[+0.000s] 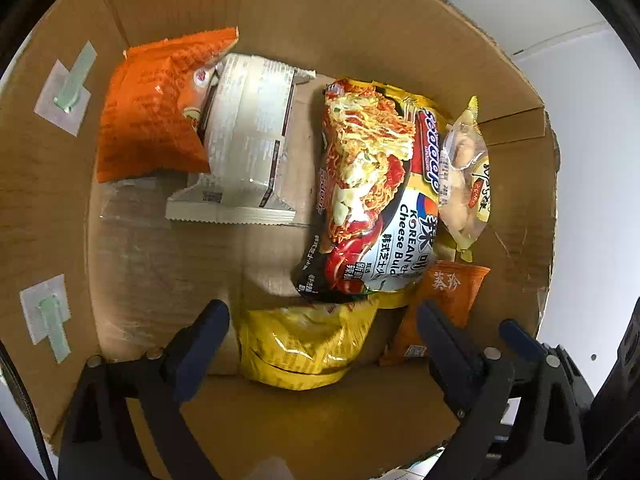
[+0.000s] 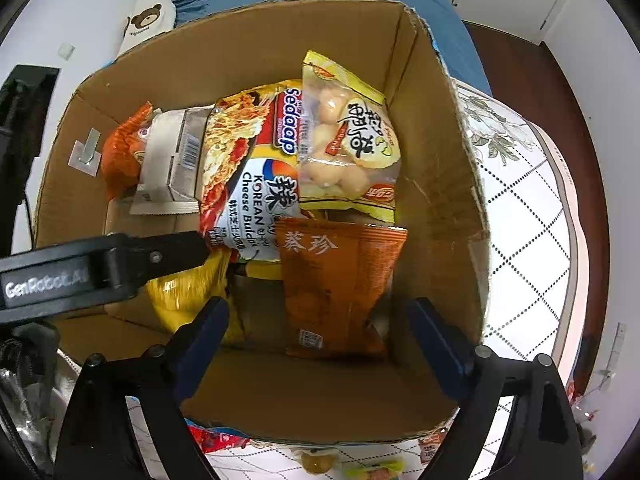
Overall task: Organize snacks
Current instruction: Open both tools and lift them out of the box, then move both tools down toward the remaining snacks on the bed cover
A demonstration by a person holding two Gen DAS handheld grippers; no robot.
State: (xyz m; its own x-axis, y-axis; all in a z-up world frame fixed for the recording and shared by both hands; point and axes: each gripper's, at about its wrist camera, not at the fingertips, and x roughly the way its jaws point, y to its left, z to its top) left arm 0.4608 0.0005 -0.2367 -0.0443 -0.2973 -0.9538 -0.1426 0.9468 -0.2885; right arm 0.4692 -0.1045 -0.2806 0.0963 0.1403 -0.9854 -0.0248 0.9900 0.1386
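Snacks fill a cardboard box (image 1: 280,12) seen from above in both wrist views. At centre lies the Sedaap noodle packet (image 1: 372,184), with a clear bag of pale balls (image 1: 464,172) just right of it and an orange sachet (image 1: 444,304) below. A white packet (image 1: 244,140) leans on an orange bag (image 1: 148,112) at upper left; a yellow bag (image 1: 308,344) sits low centre. Left gripper (image 1: 324,328) hangs wide open and holds nothing above the yellow bag. Right gripper (image 2: 320,324) is likewise spread, empty, over the orange sachet (image 2: 336,280)
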